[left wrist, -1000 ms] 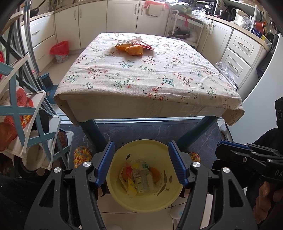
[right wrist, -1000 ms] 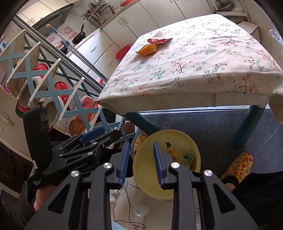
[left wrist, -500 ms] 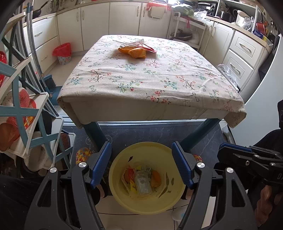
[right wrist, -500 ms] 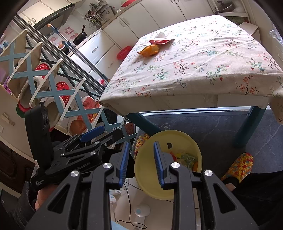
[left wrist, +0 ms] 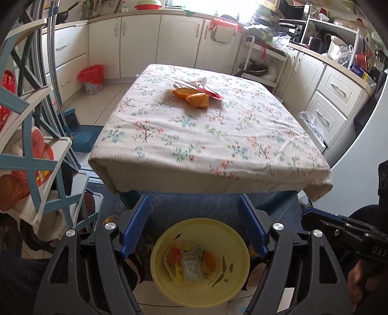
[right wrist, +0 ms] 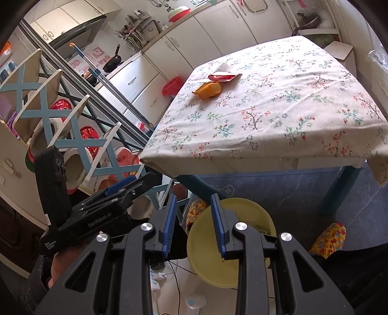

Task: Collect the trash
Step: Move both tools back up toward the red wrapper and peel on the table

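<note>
1. You see daylight from the far window (left wrist: 208, 4), blown out to white glare above the cabinets (left wrist: 179, 41).
2. The tablecloth (left wrist: 208, 135) is evenly lit and sharp in both views; its near edge looks slightly soft in the left wrist view.
3. Under the table (right wrist: 266, 179), the dark floor lies in shadow.
4. The yellow bowl (left wrist: 240, 256) is bright, with soft shading inside.
5. Fisheye distortion bends the shoe rack (right wrist: 48, 101) and the counters; black vignetting fills every corner.
</note>
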A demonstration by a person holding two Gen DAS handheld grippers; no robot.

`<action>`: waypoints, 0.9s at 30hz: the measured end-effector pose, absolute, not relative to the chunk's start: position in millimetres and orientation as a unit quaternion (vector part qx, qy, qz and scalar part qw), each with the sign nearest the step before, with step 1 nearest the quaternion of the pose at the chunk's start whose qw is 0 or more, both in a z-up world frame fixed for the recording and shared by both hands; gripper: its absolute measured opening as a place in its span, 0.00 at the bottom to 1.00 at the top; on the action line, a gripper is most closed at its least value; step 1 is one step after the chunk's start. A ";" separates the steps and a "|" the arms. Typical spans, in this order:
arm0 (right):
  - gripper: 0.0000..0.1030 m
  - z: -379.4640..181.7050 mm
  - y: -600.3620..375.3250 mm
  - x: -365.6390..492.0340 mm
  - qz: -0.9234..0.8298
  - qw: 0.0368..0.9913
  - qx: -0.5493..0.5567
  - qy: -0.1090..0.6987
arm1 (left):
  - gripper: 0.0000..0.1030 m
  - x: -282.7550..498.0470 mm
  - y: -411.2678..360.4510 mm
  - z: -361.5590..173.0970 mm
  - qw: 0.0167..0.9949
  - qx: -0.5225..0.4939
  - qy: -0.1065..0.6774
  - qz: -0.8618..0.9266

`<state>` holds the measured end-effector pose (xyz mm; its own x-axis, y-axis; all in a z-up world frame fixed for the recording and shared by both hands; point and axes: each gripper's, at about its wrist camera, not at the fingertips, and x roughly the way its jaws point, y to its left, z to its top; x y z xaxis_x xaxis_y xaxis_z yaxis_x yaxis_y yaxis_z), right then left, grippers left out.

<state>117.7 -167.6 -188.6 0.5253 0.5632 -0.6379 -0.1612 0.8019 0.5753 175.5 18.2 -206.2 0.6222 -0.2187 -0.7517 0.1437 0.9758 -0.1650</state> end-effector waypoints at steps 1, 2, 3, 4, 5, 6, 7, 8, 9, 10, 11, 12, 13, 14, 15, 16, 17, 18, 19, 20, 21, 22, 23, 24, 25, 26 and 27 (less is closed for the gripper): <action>0.29 -187.7 -166.2 120.2 0.216 0.843 0.228 0.437 | 0.68 178.3 18.8 -205.0 0.900 -0.043 0.422 -0.100; 0.30 -186.8 -165.1 121.9 0.216 0.844 0.226 0.437 | 0.68 181.8 19.5 -202.9 0.901 -0.042 0.420 -0.100; 0.30 -185.6 -163.8 124.7 0.217 0.845 0.222 0.436 | 0.69 185.1 20.4 -200.9 0.901 -0.041 0.419 -0.100; 0.31 -184.4 -163.1 127.6 0.217 0.845 0.219 0.436 | 0.69 190.0 21.8 -198.4 0.902 -0.040 0.418 -0.100; 0.32 -183.5 -163.2 129.4 0.217 0.846 0.217 0.436 | 0.69 192.7 22.4 -197.0 0.902 -0.039 0.417 -0.100; 0.32 -182.7 -164.0 132.4 0.216 0.847 0.214 0.436 | 0.69 196.7 23.8 -195.6 0.903 -0.039 0.417 -0.100; 0.32 -181.5 -164.0 137.8 0.213 0.848 0.209 0.437 | 0.69 202.0 25.8 -194.1 0.903 -0.039 0.416 -0.099; 0.32 -181.0 -164.6 141.3 0.212 0.849 0.207 0.438 | 0.69 204.9 27.5 -193.4 0.903 -0.041 0.416 -0.097; 0.32 -180.1 -165.8 146.5 0.210 0.849 0.205 0.439 | 0.69 208.6 29.5 -193.1 0.903 -0.046 0.416 -0.095; 0.32 -179.3 -167.3 151.7 0.208 0.850 0.204 0.439 | 0.70 211.1 31.5 -193.6 0.903 -0.052 0.416 -0.094; 0.32 -178.8 -168.4 154.8 0.207 0.850 0.204 0.439 | 0.70 213.7 33.0 -194.9 0.902 -0.059 0.417 -0.093; 0.32 -178.7 -169.3 158.5 0.205 0.851 0.204 0.439 | 0.70 215.6 33.4 -196.5 0.901 -0.064 0.419 -0.093; 0.33 -179.3 -170.2 163.3 0.204 0.850 0.206 0.440 | 0.70 218.1 33.3 -198.7 0.899 -0.066 0.422 -0.094; 0.34 -180.2 -170.9 166.4 0.203 0.849 0.208 0.442 | 0.70 220.2 32.5 -199.7 0.898 -0.065 0.424 -0.094; 0.35 -181.3 -171.3 170.5 0.202 0.848 0.209 0.444 | 0.70 221.9 31.2 -200.3 0.898 -0.063 0.425 -0.095; 0.36 -182.0 -171.1 174.3 0.201 0.847 0.209 0.446 | 0.70 224.9 29.6 -200.4 0.898 -0.060 0.425 -0.097; 0.36 -182.3 -171.1 178.2 0.202 0.845 0.211 0.448 | 0.71 228.2 27.7 -200.0 0.898 -0.057 0.425 -0.098; 0.36 -182.0 -172.0 180.6 0.203 0.844 0.214 0.449 | 0.71 230.9 26.5 -199.7 0.898 -0.055 0.425 -0.099; 0.36 -181.7 -173.6 186.8 0.206 0.840 0.225 0.449 | 0.71 235.2 25.3 -199.0 0.898 -0.054 0.424 -0.100; 0.36 -181.1 -175.5 190.7 0.207 0.837 0.233 0.450 | 0.71 238.0 24.2 -198.6 0.898 -0.054 0.424 -0.101; 0.36 -181.1 -179.5 196.9 0.207 0.833 0.247 0.450 | 0.72 241.1 23.8 -198.0 0.899 -0.055 0.424 -0.101; 0.36 -181.6 -184.4 204.0 0.206 0.829 0.261 0.450 | 0.72 245.9 23.1 -197.5 0.899 -0.055 0.423 -0.102; 0.36 -182.0 -188.9 209.8 0.204 0.827 0.271 0.449 | 0.72 249.5 21.9 -196.8 0.899 -0.055 0.423 -0.103; 0.36 -182.5 -193.0 217.5 0.201 0.823 0.284 0.449 | 0.72 252.8 20.7 -196.1 0.899 -0.054 0.423 -0.103; 0.36 -184.3 -198.7 228.9 0.196 0.817 0.302 0.450 | 0.72 257.1 19.5 -196.1 0.898 -0.054 0.423 -0.104; 0.36 -185.3 -202.2 236.9 0.193 0.813 0.314 0.451 | 0.72 264.1 17.0 -196.3 0.898 -0.052 0.424 -0.105; 0.36 -187.7 -206.9 248.9 0.189 0.806 0.329 0.453 | 0.72 269.1 14.8 -196.7 0.898 -0.049 0.424 -0.106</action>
